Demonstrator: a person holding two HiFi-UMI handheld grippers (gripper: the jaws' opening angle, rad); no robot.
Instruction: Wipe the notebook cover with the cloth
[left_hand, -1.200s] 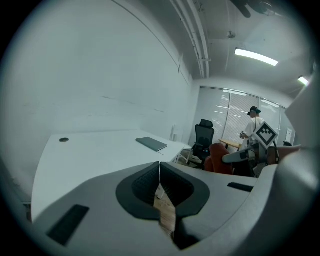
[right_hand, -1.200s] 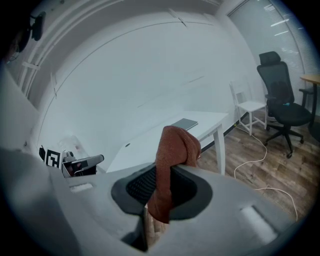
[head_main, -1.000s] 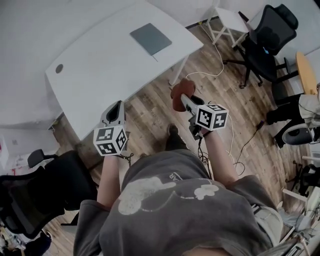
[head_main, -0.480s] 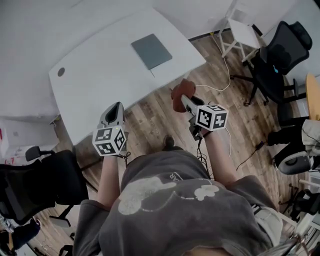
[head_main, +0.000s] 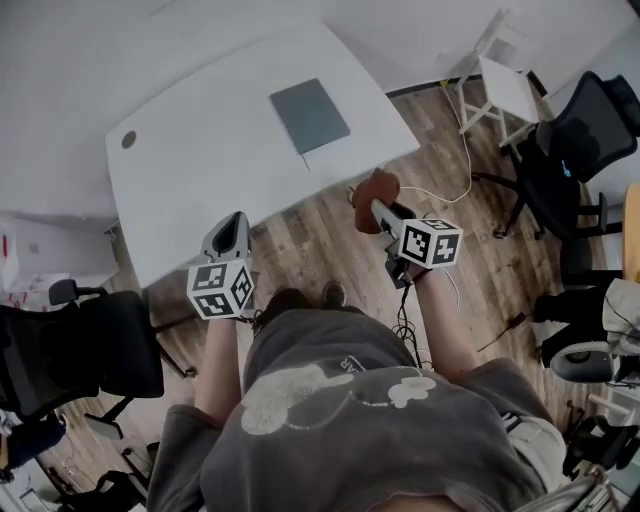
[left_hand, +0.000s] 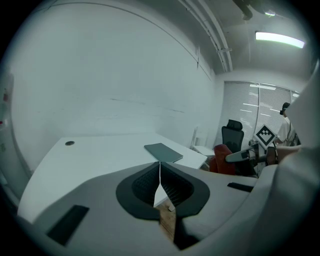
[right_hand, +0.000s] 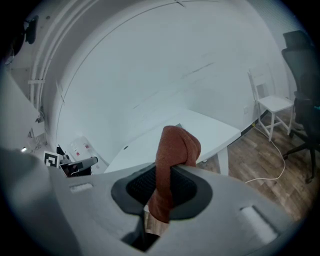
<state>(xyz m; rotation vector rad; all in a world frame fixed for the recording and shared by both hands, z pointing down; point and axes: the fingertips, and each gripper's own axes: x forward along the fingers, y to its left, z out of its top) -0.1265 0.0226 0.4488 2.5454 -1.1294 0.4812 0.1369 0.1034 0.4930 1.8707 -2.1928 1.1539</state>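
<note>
A: So, which step is this?

B: Approach, by my reading. The right gripper has its jaws clamped on the rust cloth, which is bunched and drooping. The left gripper has its jaws pressed together with nothing in them.

A: Notebook?

B: The grey notebook lies flat on the white surface, at 11 o'clock from the cloth in the head view and well apart from it.

A: Next move?

B: Probably carry the cloth forward and down onto the cover, then stroke across it. Wiping has not begun.

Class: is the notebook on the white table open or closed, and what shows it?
Closed. The notebook lies flat on the table, showing one plain grey cover and no pages.
</note>
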